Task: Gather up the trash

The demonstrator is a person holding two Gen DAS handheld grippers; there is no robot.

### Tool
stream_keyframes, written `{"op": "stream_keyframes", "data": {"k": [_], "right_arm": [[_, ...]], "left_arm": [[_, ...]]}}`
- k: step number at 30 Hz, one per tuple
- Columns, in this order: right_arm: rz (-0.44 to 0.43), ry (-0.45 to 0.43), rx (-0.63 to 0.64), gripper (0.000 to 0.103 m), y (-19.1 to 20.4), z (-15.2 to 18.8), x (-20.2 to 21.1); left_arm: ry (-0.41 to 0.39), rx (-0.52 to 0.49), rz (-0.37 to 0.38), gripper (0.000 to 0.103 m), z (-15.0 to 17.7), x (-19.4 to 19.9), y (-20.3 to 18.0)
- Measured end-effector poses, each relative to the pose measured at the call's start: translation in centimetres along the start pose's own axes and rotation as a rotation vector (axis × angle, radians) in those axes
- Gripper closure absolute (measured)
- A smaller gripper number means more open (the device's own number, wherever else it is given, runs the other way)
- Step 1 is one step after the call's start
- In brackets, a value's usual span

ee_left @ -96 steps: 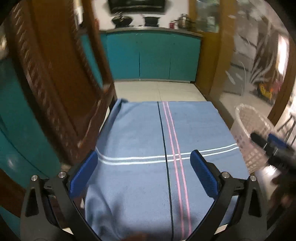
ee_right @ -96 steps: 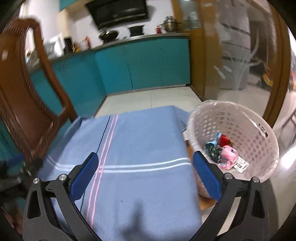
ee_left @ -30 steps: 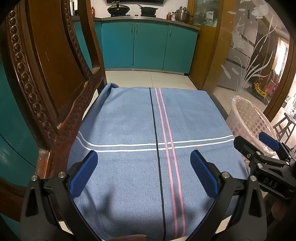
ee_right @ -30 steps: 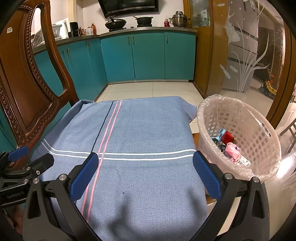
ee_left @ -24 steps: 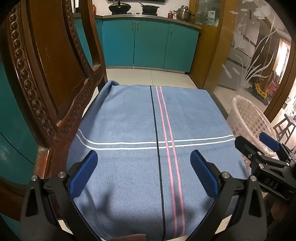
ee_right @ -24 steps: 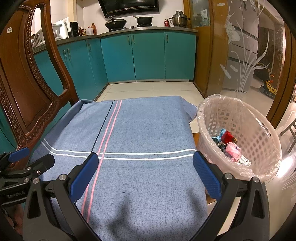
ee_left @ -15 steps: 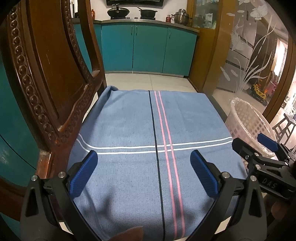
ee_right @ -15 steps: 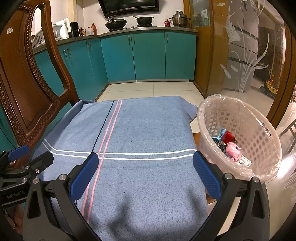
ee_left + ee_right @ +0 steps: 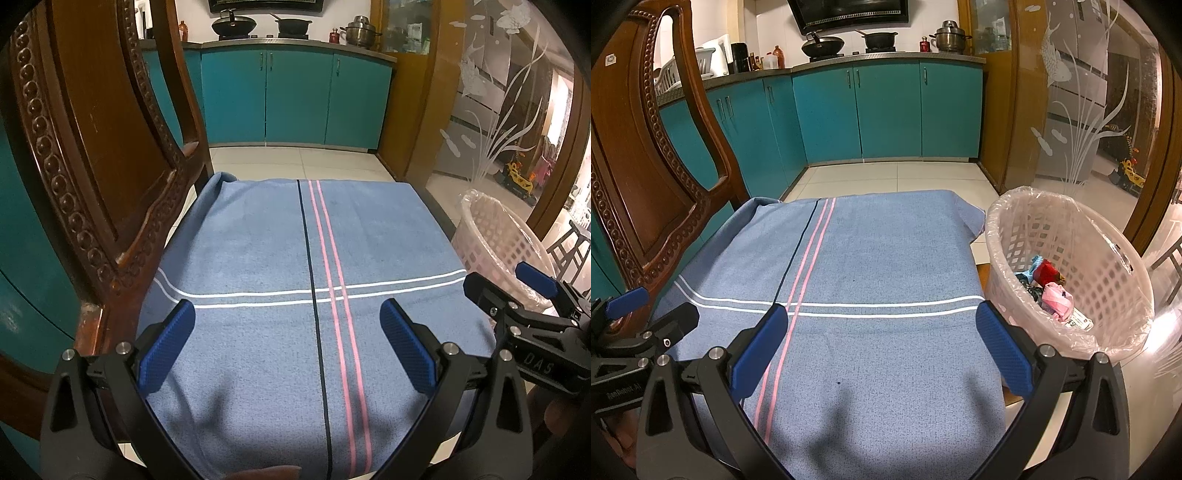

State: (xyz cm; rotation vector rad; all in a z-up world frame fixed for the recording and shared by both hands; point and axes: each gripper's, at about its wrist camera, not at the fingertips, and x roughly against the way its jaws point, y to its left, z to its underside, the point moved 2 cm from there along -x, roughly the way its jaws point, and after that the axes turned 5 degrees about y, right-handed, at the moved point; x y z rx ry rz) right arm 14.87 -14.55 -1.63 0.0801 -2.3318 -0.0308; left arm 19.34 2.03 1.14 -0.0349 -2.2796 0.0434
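A flat surface is covered by a blue woven cloth [image 9: 258, 258] with a fine nap, crossed by two white lines, two pink lines and one dark line. The left gripper [image 9: 286, 347] is held above it with both ribbed blue pads spread wide and nothing between them; the right gripper [image 9: 879, 343] is likewise spread wide and empty. In the left wrist view the right gripper is seen at 4 o'clock, its black body lettered "DAS". In the right wrist view, lettering on the left gripper at 8 o'clock is too small to be read surely. At 3 o'clock a round white lattice basket [image 9: 1108, 266], lined with thin clear plastic, is set beside the cloth; crumpled trash [image 9: 1051, 291] in pink, red and teal lies inside it. A carved dark wooden chair back [image 9: 639, 184] with beaded edging is seen at 9 o'clock.
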Motion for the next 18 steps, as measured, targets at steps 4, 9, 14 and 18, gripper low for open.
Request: {"op": "stream_keyframes", "data": {"k": [4, 9, 14, 18], "right_arm": [[0.0, 0.001, 0.001, 0.003, 0.06, 0.04, -0.02], [0.0, 0.002, 0.0, 0.003, 0.0, 0.19, -0.07], [0.005, 0.002, 0.002, 0.003, -0.12, 0.32, -0.22], [0.012, -0.004, -0.008, 0.003, -0.23, 0.88, 0.0]], "left_arm": [[0.0, -0.003, 0.0, 0.003, -0.02, -0.01, -0.01], [0.001, 0.0, -0.007, 0.003, -0.02, -0.04, 0.04], [0.016, 0.016, 0.002, 0.003, -0.18, -0.41, 0.46], [0.021, 0.017, -0.004, 0.003, -0.25, -0.59, 0.63]]}}
